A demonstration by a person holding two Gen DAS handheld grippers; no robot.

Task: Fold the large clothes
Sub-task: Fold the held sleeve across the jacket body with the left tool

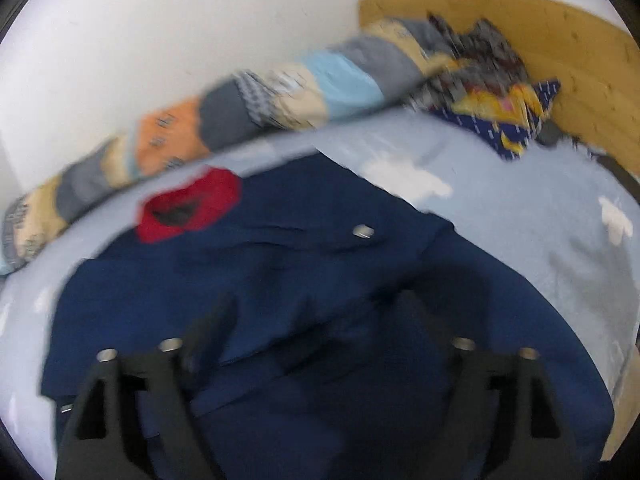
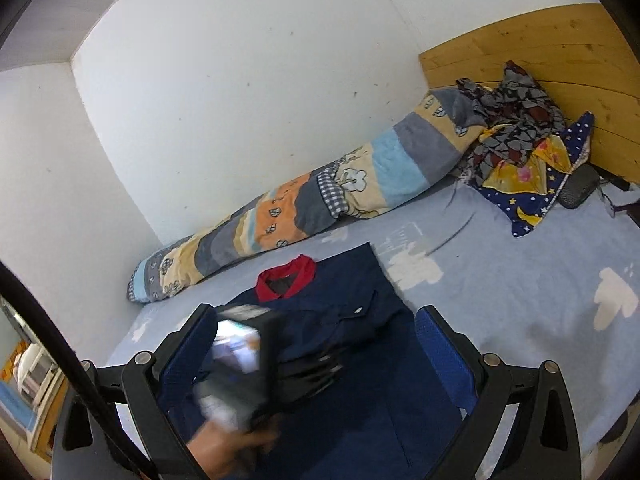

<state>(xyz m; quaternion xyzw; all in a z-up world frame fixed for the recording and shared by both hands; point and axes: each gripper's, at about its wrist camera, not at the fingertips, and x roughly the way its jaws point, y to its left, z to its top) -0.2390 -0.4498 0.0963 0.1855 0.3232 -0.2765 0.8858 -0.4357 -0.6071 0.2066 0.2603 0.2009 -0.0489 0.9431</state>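
Observation:
A navy garment [image 1: 320, 248] with a red collar [image 1: 188, 208] lies partly folded on the light blue bed sheet [image 1: 500, 208]. My left gripper [image 1: 316, 306] hangs open just over its lower part, with cloth below the black fingers [image 1: 212, 324] but nothing between them. The view is blurred. In the right wrist view the same garment [image 2: 360, 304] and collar [image 2: 286, 280] lie ahead. My right gripper [image 2: 318, 314] stands open above it, blue pads [image 2: 440, 340] wide apart. The left gripper [image 2: 304, 372], held by a hand [image 2: 224, 448], shows blurred low over the cloth.
A rolled striped quilt [image 2: 320, 200] lies along the white wall. Patterned clothes [image 2: 520, 136] are heaped against the wooden headboard [image 2: 560, 52], with a dark object [image 2: 578, 190] beside them. Bare sheet [image 2: 520, 280] stretches to the right. A black cable [image 2: 60, 340] crosses the left edge.

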